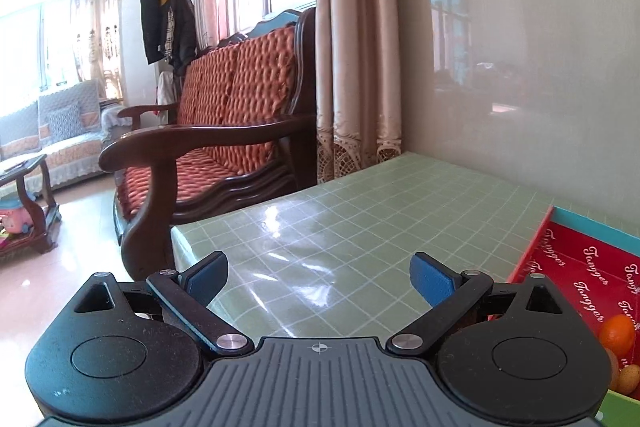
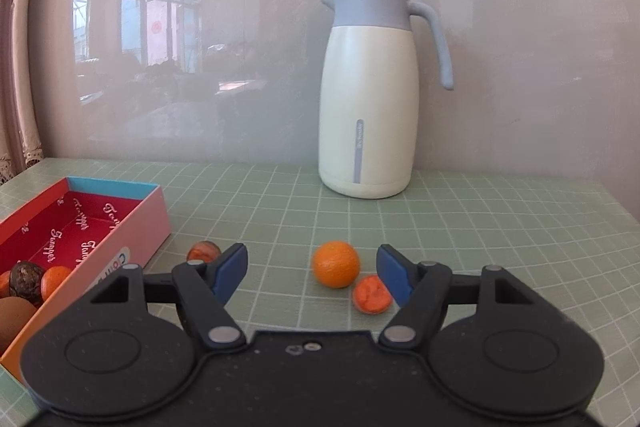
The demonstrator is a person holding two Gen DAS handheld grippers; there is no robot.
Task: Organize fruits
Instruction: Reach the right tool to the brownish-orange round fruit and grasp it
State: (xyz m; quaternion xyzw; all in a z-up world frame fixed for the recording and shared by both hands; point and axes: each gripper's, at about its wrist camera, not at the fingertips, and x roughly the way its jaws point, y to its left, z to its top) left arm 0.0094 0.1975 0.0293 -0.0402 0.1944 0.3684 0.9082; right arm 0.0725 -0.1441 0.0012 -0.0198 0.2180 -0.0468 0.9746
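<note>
My right gripper (image 2: pixel 311 251) stands open low over the green grid table (image 2: pixel 480 227). A round orange (image 2: pixel 336 264) lies on the table just ahead, between the lines of the two fingers and untouched by them. A smaller red-orange fruit (image 2: pixel 372 294) sits beside the right finger, and another reddish fruit (image 2: pixel 204 251) peeks out behind the left finger. The red-lined box (image 2: pixel 120 227) at the left holds several fruits, among them a dark one (image 2: pixel 26 279). My left gripper (image 1: pixel 319 261) is open and empty over bare table, with the same box (image 1: pixel 580 267) and an orange (image 1: pixel 618 333) at its right.
A cream and grey thermos jug (image 2: pixel 370 99) stands at the back against the glossy wall (image 2: pixel 240 47). In the left wrist view a wooden armchair with red cushions (image 1: pixel 224 131) stands past the table's left edge, next to a curtain (image 1: pixel 352 47).
</note>
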